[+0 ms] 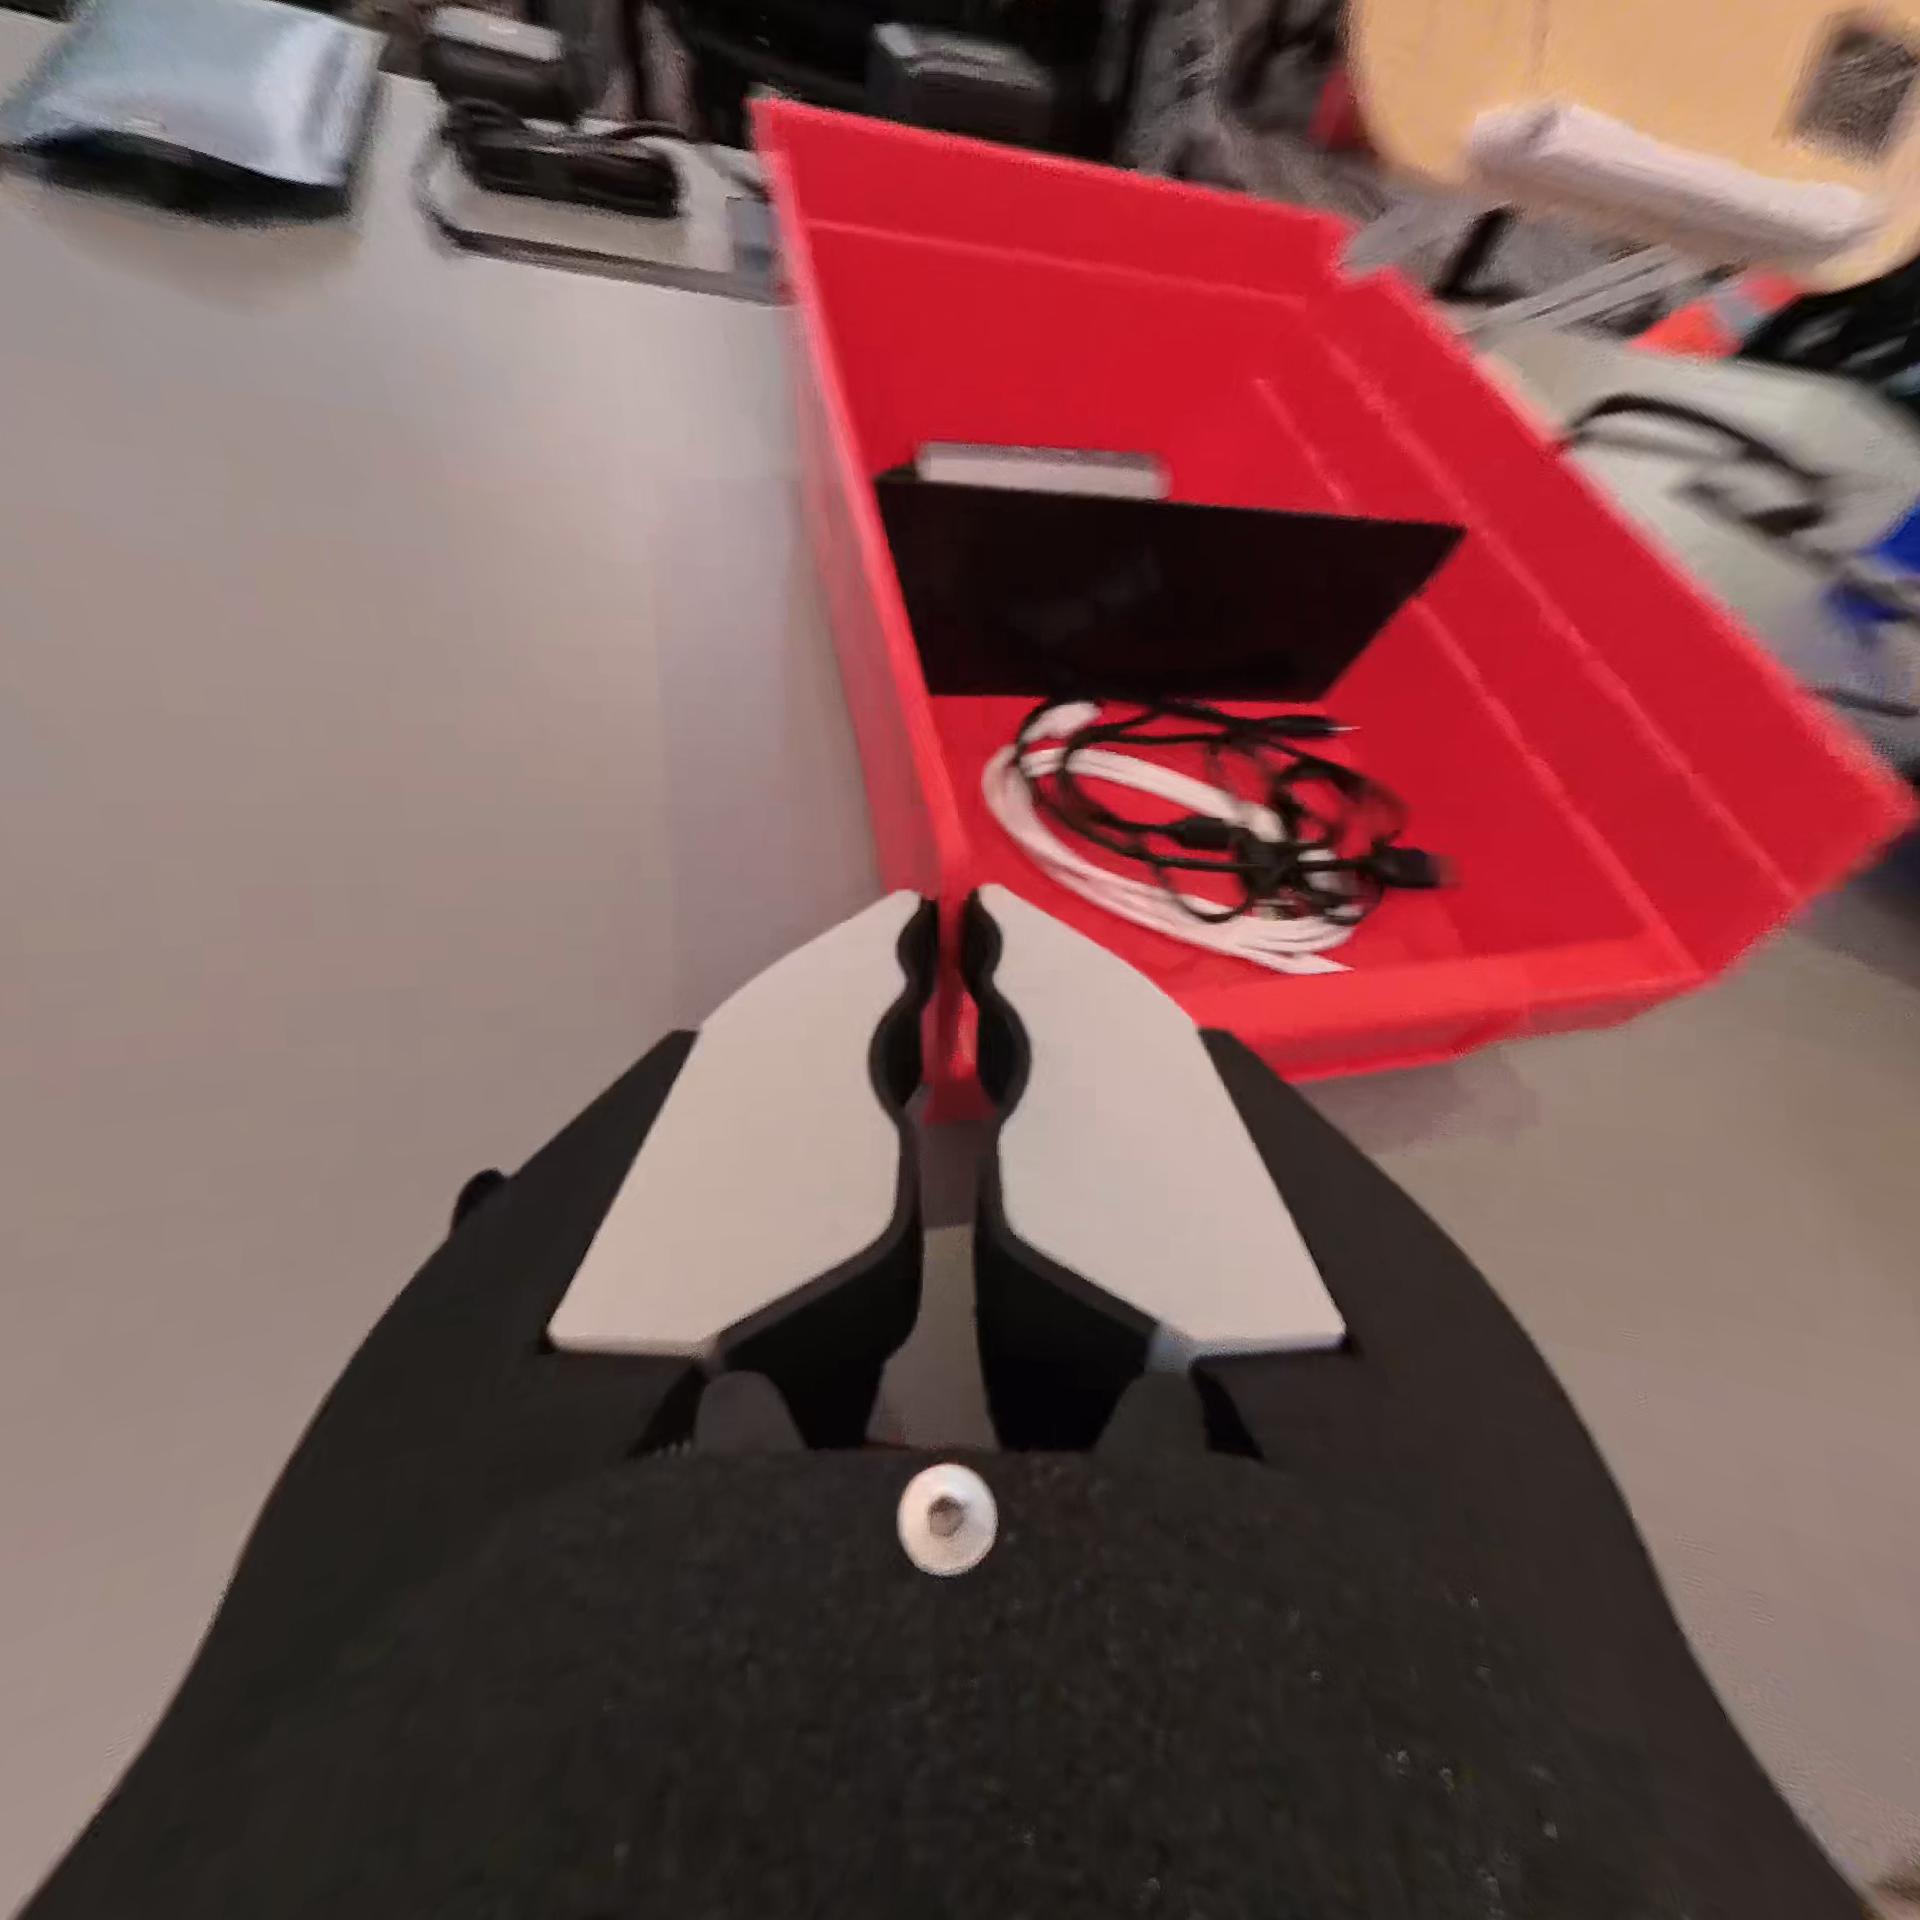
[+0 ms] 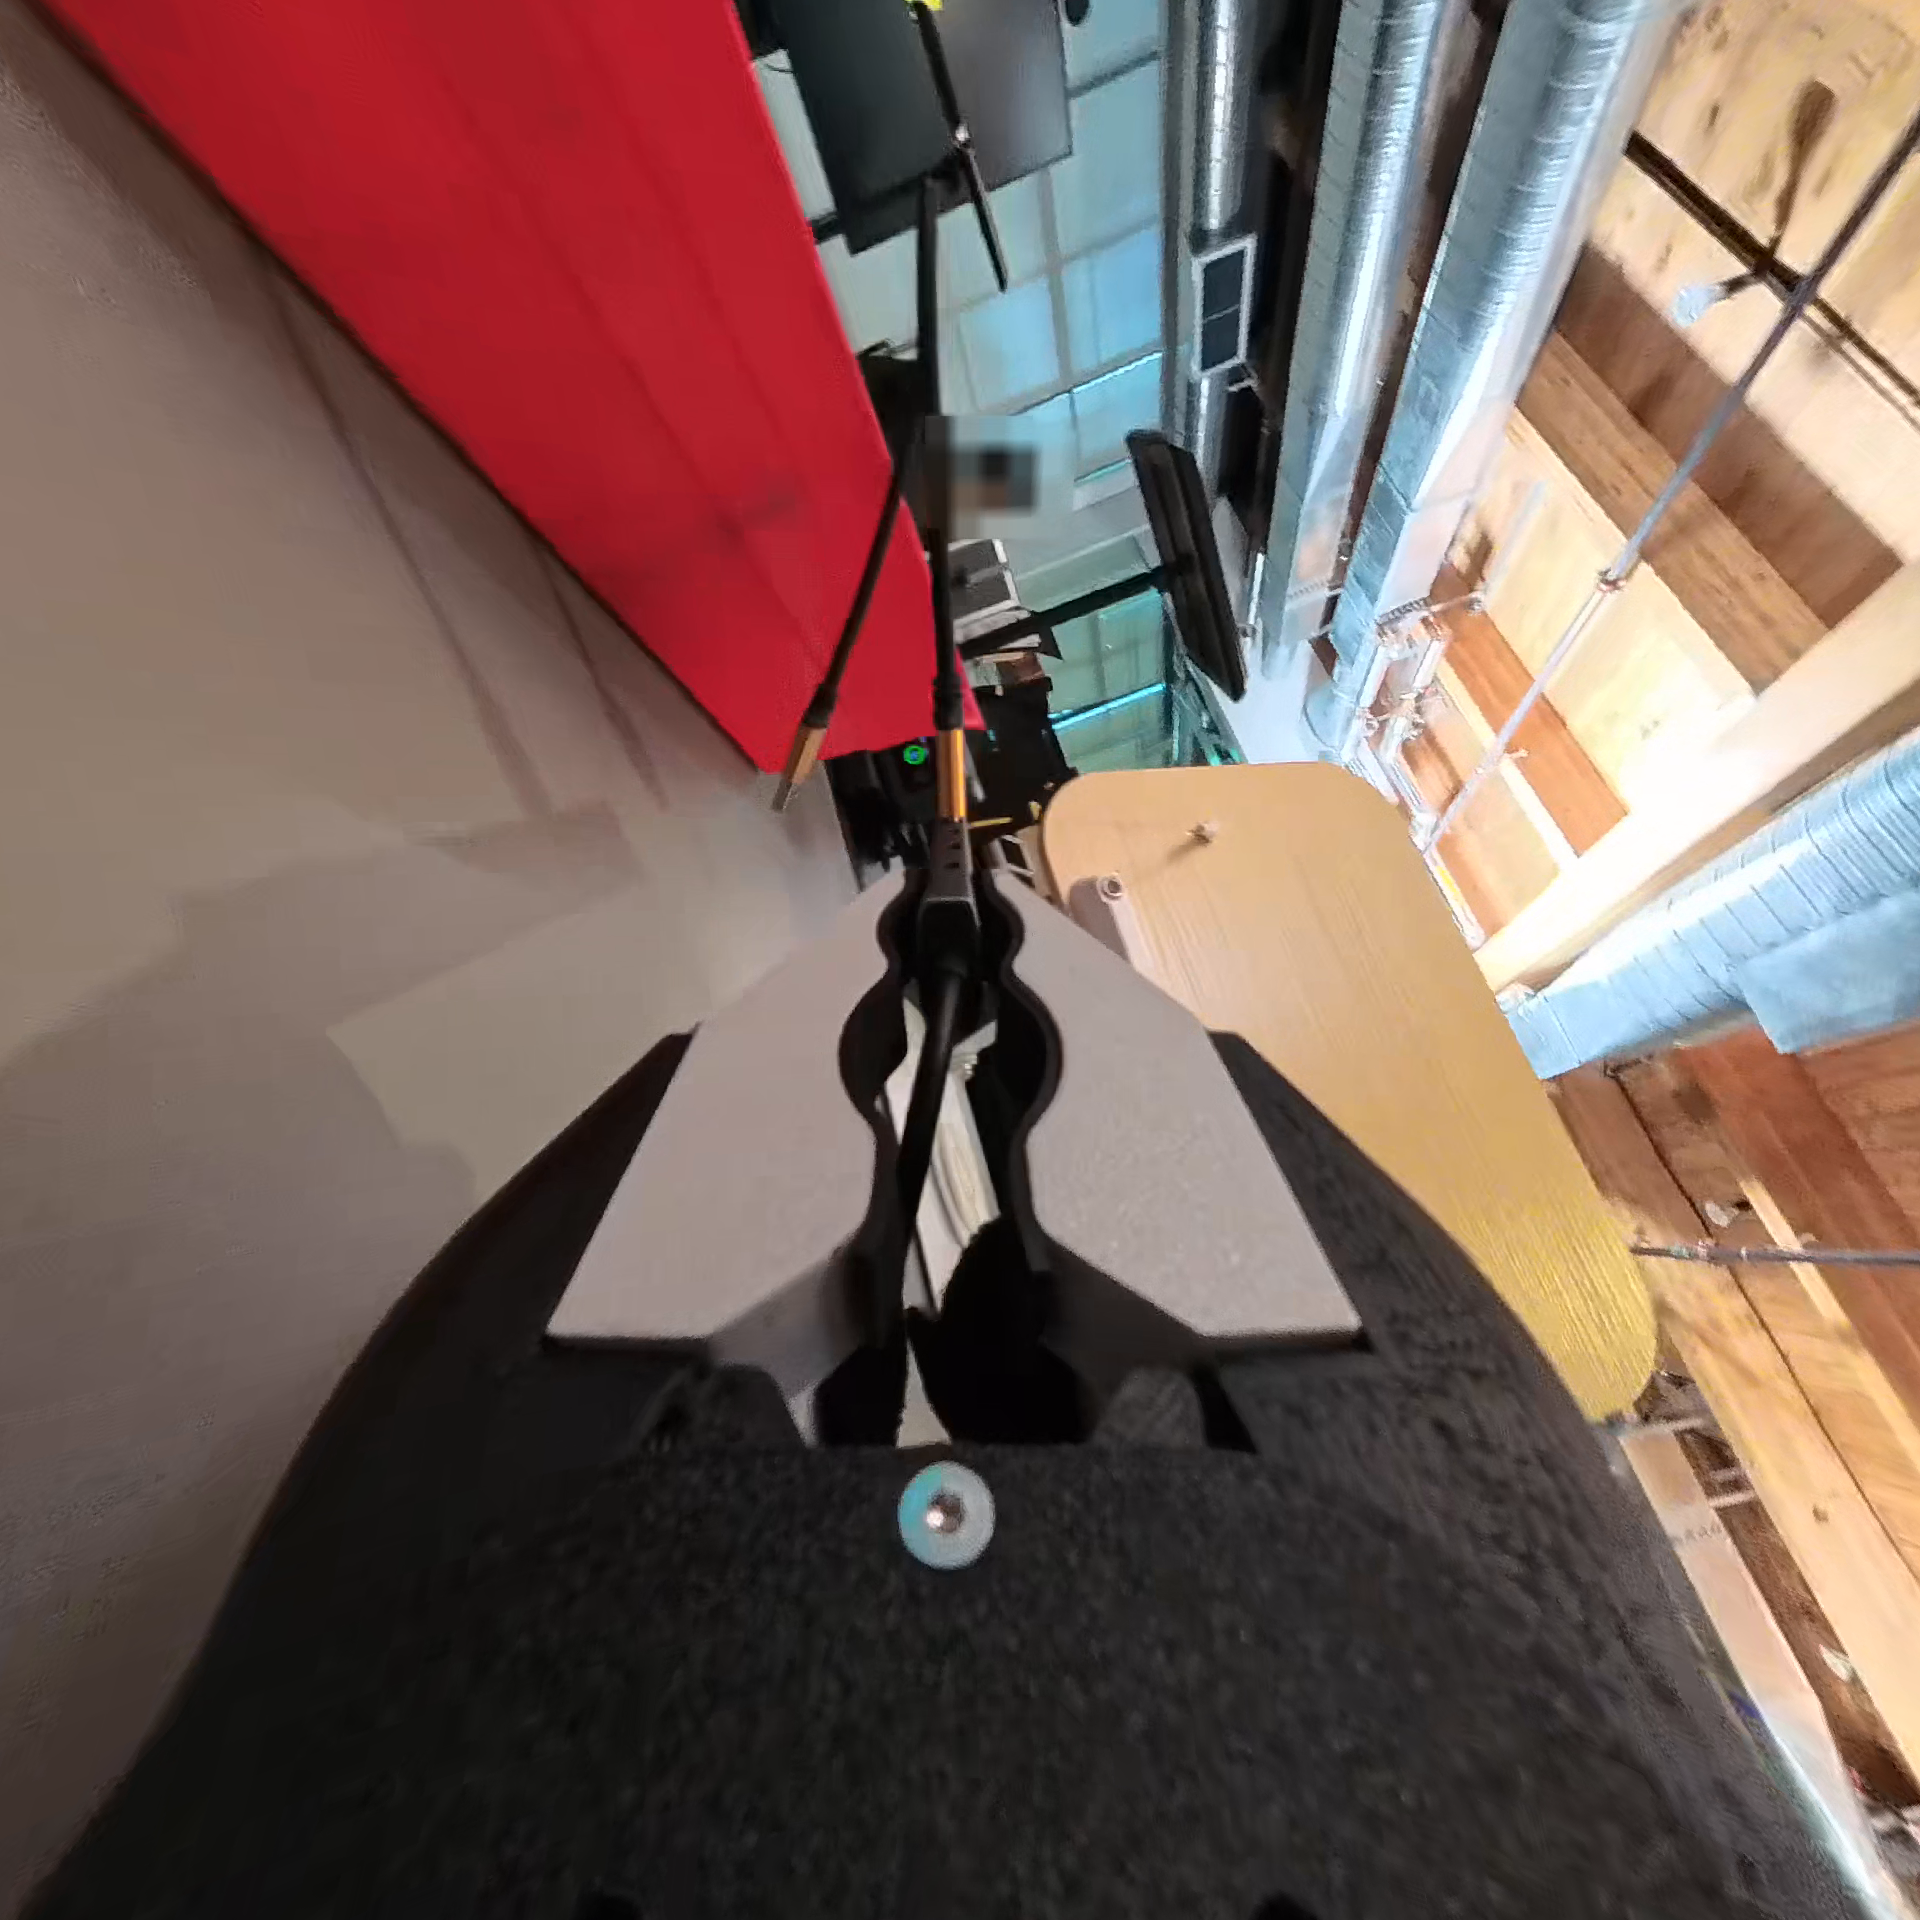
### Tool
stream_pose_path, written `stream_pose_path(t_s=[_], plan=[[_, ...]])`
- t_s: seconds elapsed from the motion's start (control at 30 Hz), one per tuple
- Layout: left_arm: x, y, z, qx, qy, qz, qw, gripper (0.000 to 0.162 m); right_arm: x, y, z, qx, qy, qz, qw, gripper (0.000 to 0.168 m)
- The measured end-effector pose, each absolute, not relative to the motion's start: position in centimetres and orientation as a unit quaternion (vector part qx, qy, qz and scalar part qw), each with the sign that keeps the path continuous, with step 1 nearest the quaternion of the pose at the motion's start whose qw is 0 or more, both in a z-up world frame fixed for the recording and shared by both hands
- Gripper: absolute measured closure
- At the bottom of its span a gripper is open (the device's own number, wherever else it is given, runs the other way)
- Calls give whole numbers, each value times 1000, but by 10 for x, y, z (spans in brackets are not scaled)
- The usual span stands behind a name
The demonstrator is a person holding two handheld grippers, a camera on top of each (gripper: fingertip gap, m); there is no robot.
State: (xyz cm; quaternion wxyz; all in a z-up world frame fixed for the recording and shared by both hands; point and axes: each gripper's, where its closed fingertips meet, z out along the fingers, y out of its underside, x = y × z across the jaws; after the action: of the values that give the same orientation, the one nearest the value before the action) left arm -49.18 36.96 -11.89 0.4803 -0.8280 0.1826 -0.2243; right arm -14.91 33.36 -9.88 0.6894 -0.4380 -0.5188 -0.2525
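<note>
The left gripper [image 1: 948, 914] hovers empty, its jaws nearly shut, at the near corner of the red bin [image 1: 1475, 644]. Farther in lie coiled cables [image 1: 1195, 821]. The right gripper [image 2: 948, 904] pinches a black cable [image 2: 928, 1049].

Grey table [image 1: 364, 675] bears red bin [image 1: 1299, 343], seemingly pouch [image 1: 197, 104]

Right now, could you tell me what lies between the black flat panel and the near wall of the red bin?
In the left wrist view, a tangle of black and white cables lies on the red bin floor, before the black panel.
</note>
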Motion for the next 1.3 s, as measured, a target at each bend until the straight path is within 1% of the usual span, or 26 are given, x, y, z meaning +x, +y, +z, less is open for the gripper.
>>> stream_pose_path(t_s=[0.07, 0.13, 0.3, 0.37, 0.43, 0.5, 0.53, 0.57, 0.6, 0.63, 0.67, 0.7, 0.8, 0.93, 1.07, 1.1, 1.13, 1.17, 1.23, 1.3], plan=[[-512, 383, -119, -841, 172, -157, 489, 157, -149, 333, -97, -443, -515, -236, 694, 161], [-527, 389, -119, -846, 151, -126, 496, 155, -145, 335, -92, -460, -498, -208, 705, 161], [-520, 379, -118, -845, 150, -145, 492, 157, -136, 337, -85, -475, -475, -190, 716, 161], [-518, 369, -114, -848, 165, -126, 487, 136, -135, 337, -86, -473, -478, -196, 714, 161], [-530, 363, -83, -830, 176, -56, 527, 116, -135, 337, -87, -472, -482, -195, 712, 161], [-522, 356, -36, -780, 240, -6, 578, 123, -135, 337, -88, -476, -483, -188, 710, 161], [-503, 350, -20, -756, 298, -14, 583, 129, -135, 338, -88, -478, -482, -186, 710, 161], [-474, 340, -14, -736, 372, -47, 563, 137, -136, 338, -89, -479, -484, -181, 710, 160], [-441, 322, -23, -724, 468, -97, 498, 143, -137, 338, -90, -480, -486, -179, 708, 160], [-414, 299, -39, -707, 560, -144, 408, 138, -138, 338, -91, -479, -488, -180, 707, 160], [-396, 289, -49, -689, 610, -168, 352, 130, -139, 338, -92, -478, -491, -181, 705, 160], [-381, 289, -60, -670, 648, -173, 319, 126, -139, 338, -93, -478, -493, -182, 704, 160], [-365, 318, -101, -640, 716, -140, 242, 129, -139, 337, -94, -480, -494, -179, 703, 160], [-357, 334, -147, -633, 744, -162, 143, 132, -138, 337, -93, -484, -491, -170, 704, 160], [-353, 334, -174, -609, 771, -141, 120, 130, -139, 337, -94, -485, -494, -167, 702, 160], [-353, 335, -178, -606, 776, -128, 121, 134, -139, 337, -95, -486, -494, -166, 702, 160], [-354, 336, -181, -599, 783, -117, 119, 145, -139, 337, -95, -486, -494, -165, 702, 160], [-356, 337, -181, -593, 788, -107, 123, 145, -139, 337, -95, -486, -494, -165, 702, 160], [-356, 340, -174, -598, 781, -108, 142, 146, -139, 337, -95, -487, -493, -164, 702, 160], [-355, 344, -152, -609, 761, -138, 176, 146, -139, 338, -95, -488, -493, -164, 702, 160]])
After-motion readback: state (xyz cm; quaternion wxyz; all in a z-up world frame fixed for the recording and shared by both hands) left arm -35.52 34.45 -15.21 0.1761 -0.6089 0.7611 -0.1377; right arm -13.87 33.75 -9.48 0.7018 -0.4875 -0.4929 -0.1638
